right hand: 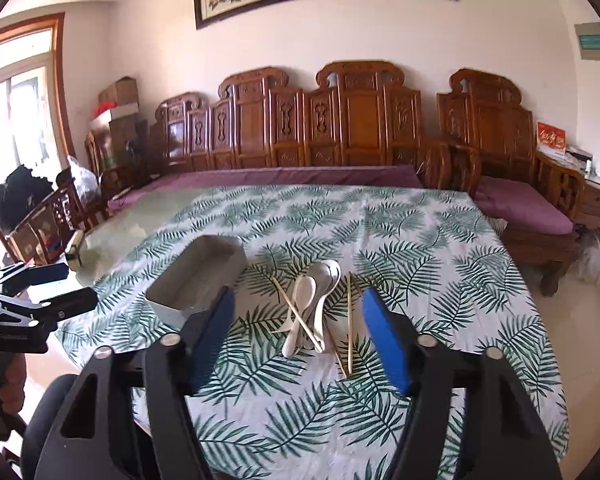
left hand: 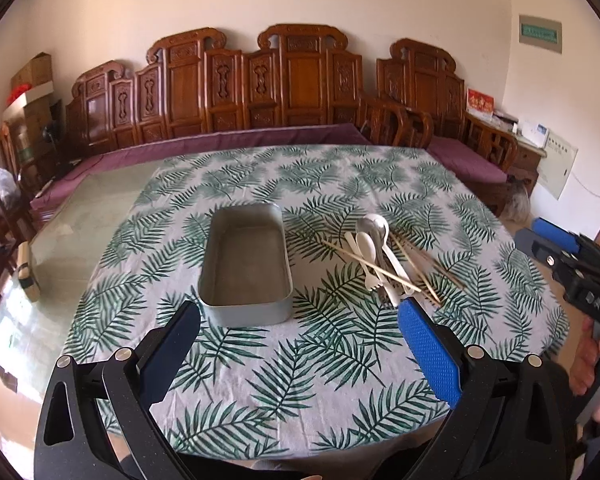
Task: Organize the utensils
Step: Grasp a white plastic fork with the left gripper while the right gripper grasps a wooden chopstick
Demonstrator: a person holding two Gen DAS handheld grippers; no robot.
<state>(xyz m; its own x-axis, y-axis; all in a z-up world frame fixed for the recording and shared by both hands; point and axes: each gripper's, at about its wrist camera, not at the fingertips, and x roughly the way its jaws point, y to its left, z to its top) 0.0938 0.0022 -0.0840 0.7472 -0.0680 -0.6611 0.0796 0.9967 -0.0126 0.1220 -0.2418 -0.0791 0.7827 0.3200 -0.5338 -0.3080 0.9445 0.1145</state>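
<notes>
An empty grey rectangular tin (left hand: pixel 246 266) sits on the leaf-print tablecloth (left hand: pixel 300 368); it also shows in the right wrist view (right hand: pixel 198 282). To its right lies a pile of utensils (left hand: pixel 384 264): white spoons, a metal spoon, forks and wooden chopsticks, also in the right wrist view (right hand: pixel 318 308). My left gripper (left hand: pixel 300 320) is open and empty, above the cloth just in front of the tin. My right gripper (right hand: pixel 298 300) is open and empty, in front of the pile. It shows at the right edge of the left wrist view (left hand: pixel 548 240).
A bare glass strip of tabletop (left hand: pixel 80 220) lies left of the cloth, with a small brush-like object (left hand: pixel 28 272) on it. A carved wooden bench (left hand: pixel 260 92) with purple cushions runs behind the table. Wooden chairs (right hand: pixel 40 232) stand at the left.
</notes>
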